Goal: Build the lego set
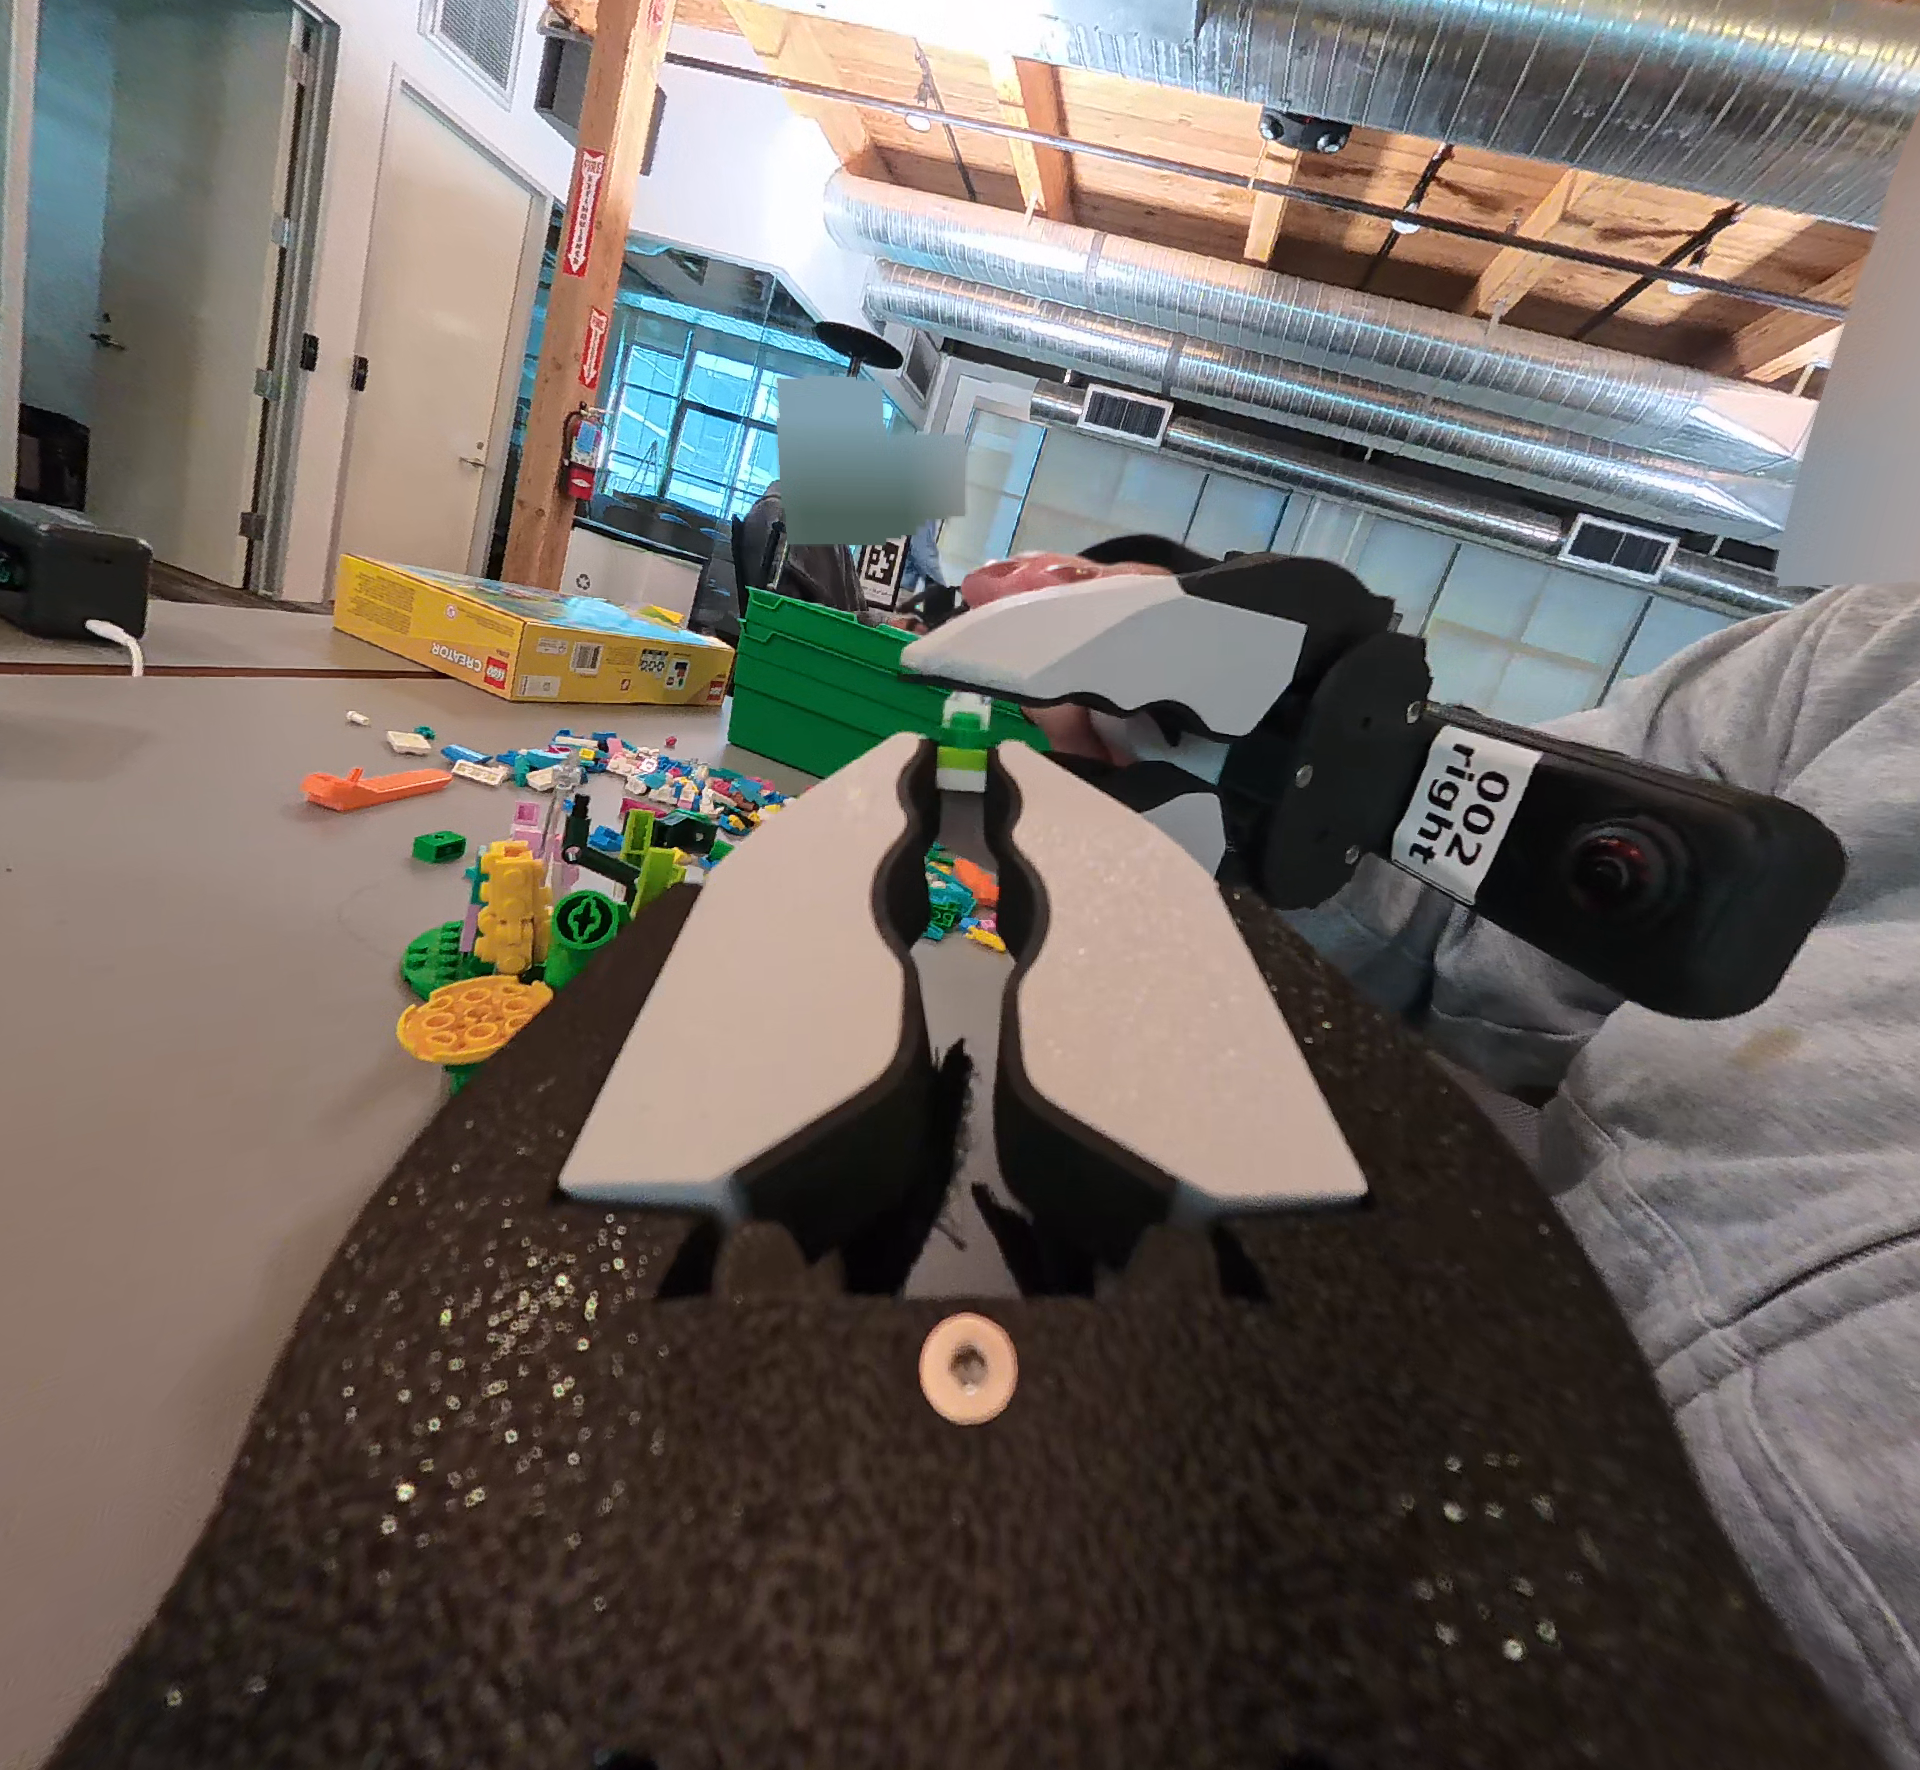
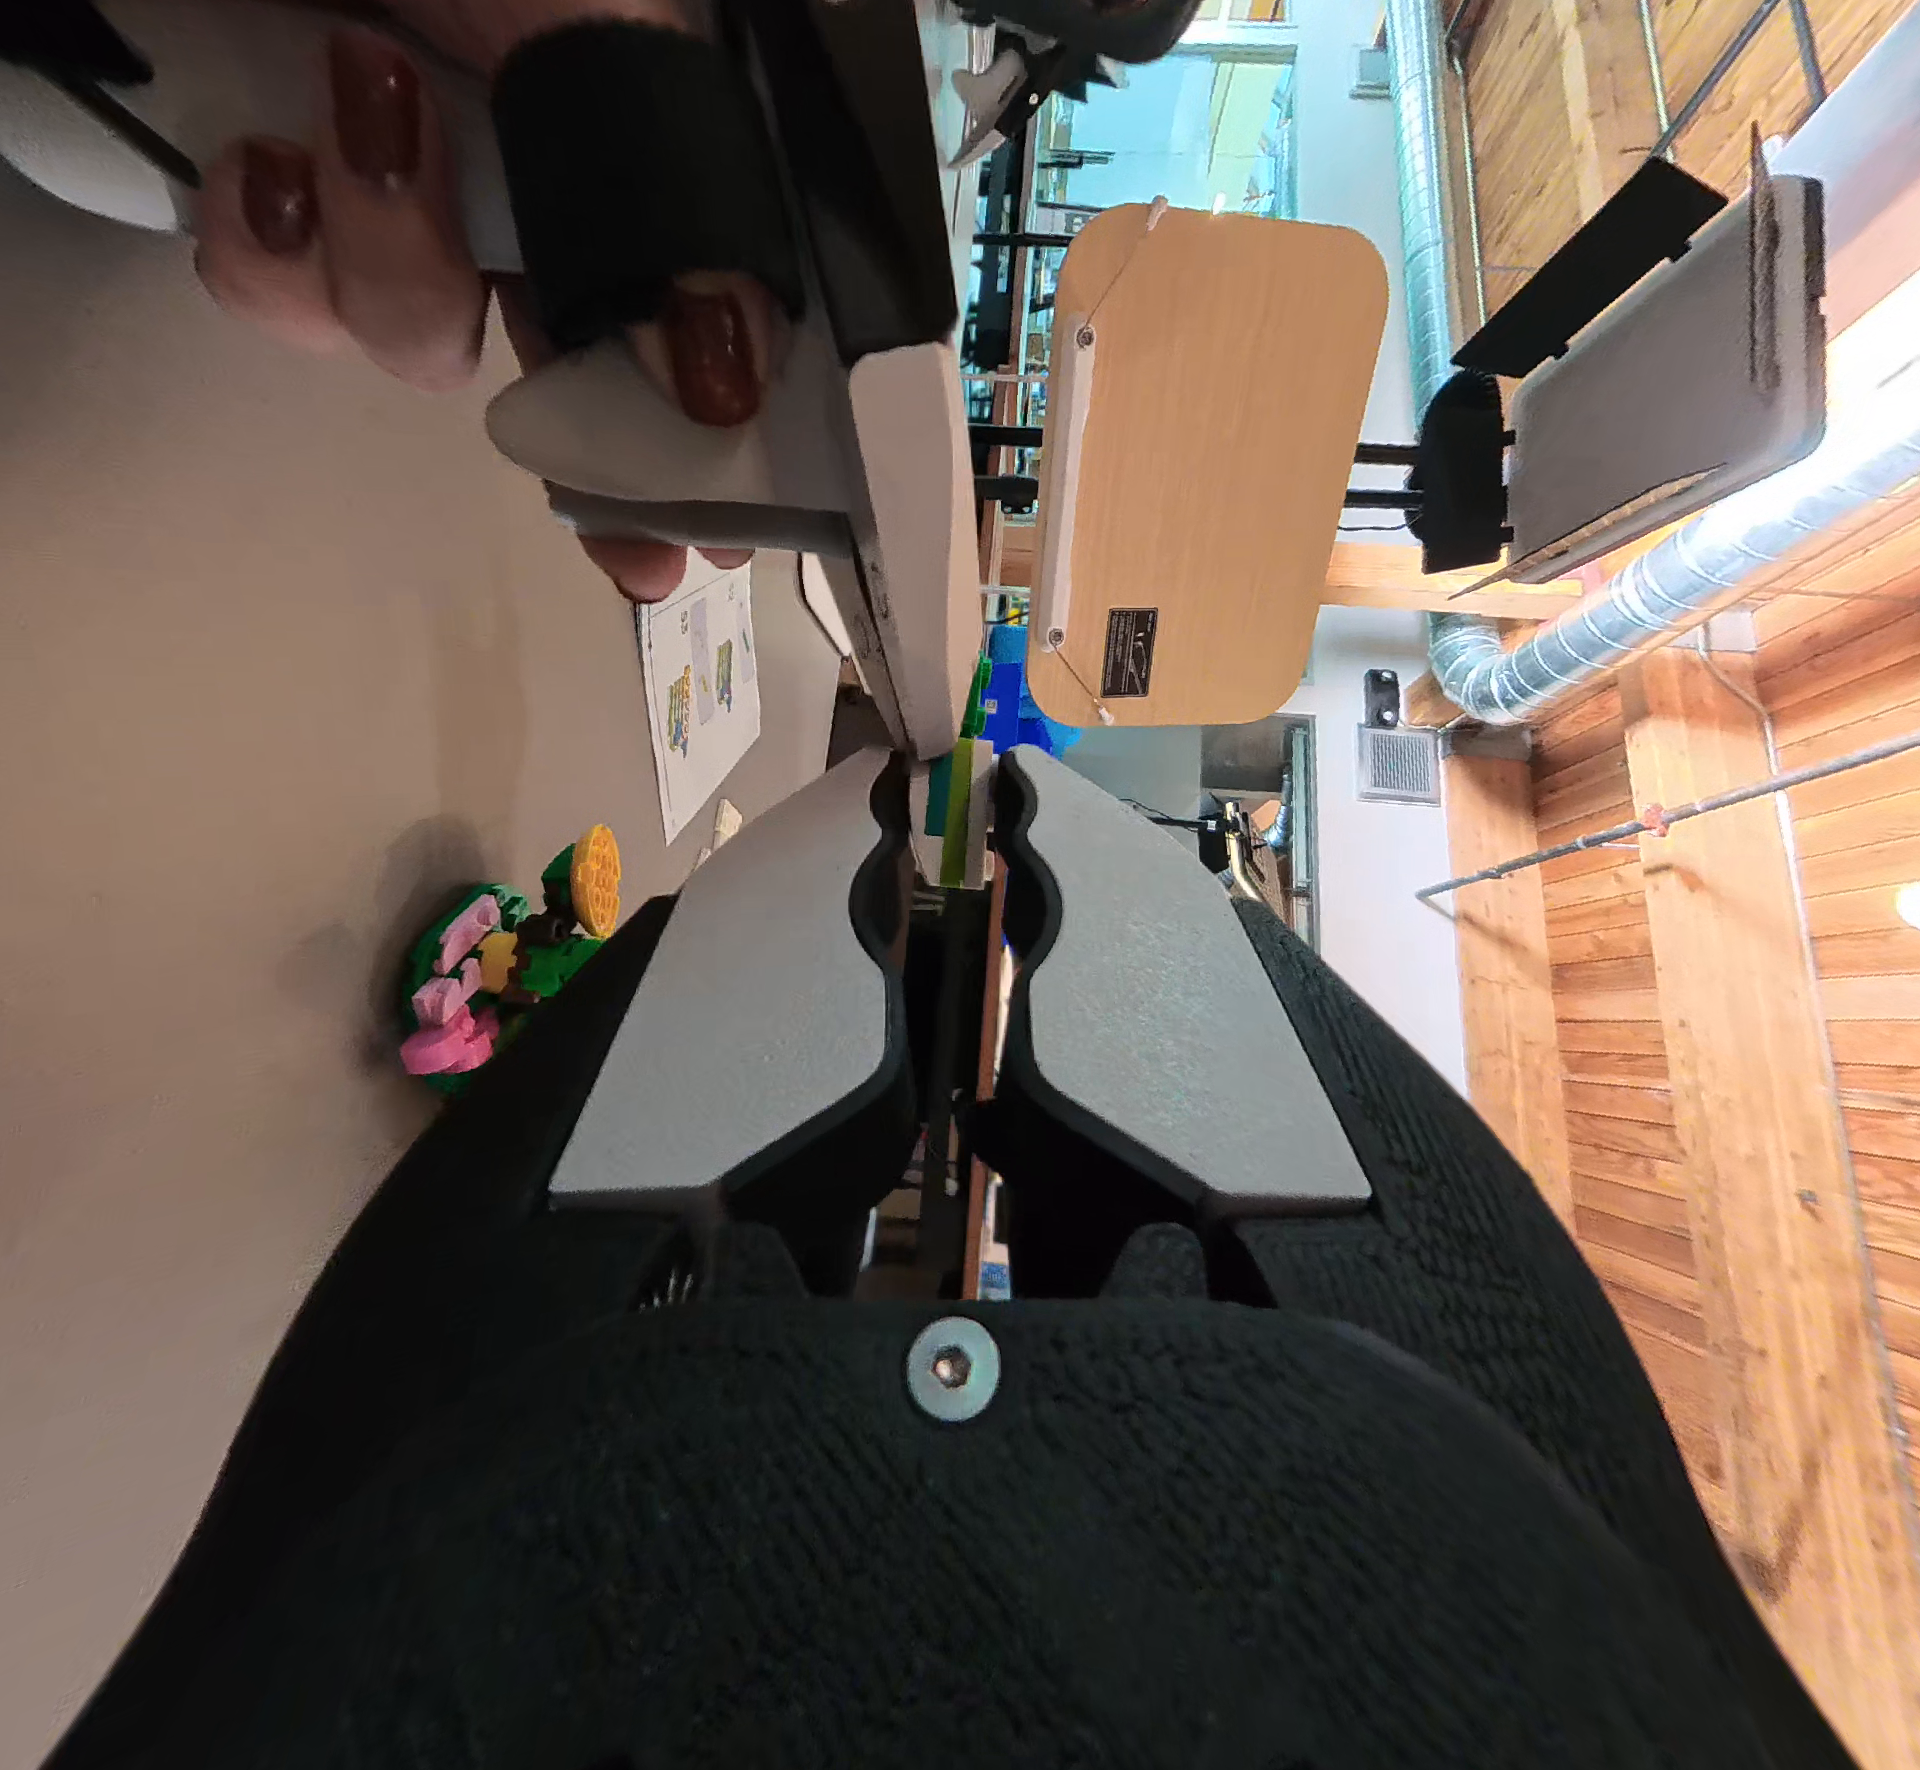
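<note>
**Left wrist view.** Left gripper point(image 1: 961, 770) was pinched shut on a small brick stack point(image 1: 961, 752) of white, lime and green, pads pressing its two sides near the tips. The stack was held up in the air, above and right of the flower model point(image 1: 499, 931) on the table point(image 1: 156, 993). Right gripper point(image 1: 951, 697) came in from the right, its upper finger point(image 1: 1091, 645) lying on the stack's top. Both grips sat shallow — judged best kept square, with no twist between them. Loose bricks point(image 1: 623, 780) lay behind the model, with an orange tool point(image 1: 374, 785) to its left. A yellow printed box point(image 1: 530, 634) and a green bin point(image 1: 821, 681) stood farther back. The right gripper carried a white lettered label point(image 1: 1460, 811).

**Right wrist view.** Right gripper point(image 2: 951, 801) clamped the same stack point(image 2: 954, 811) across its layers — both pads against it. Left gripper's finger point(image 2: 914, 525) reached down to it. A printed instruction sheet point(image 2: 701, 692) lay beyond the flower model point(image 2: 499, 972).
</note>
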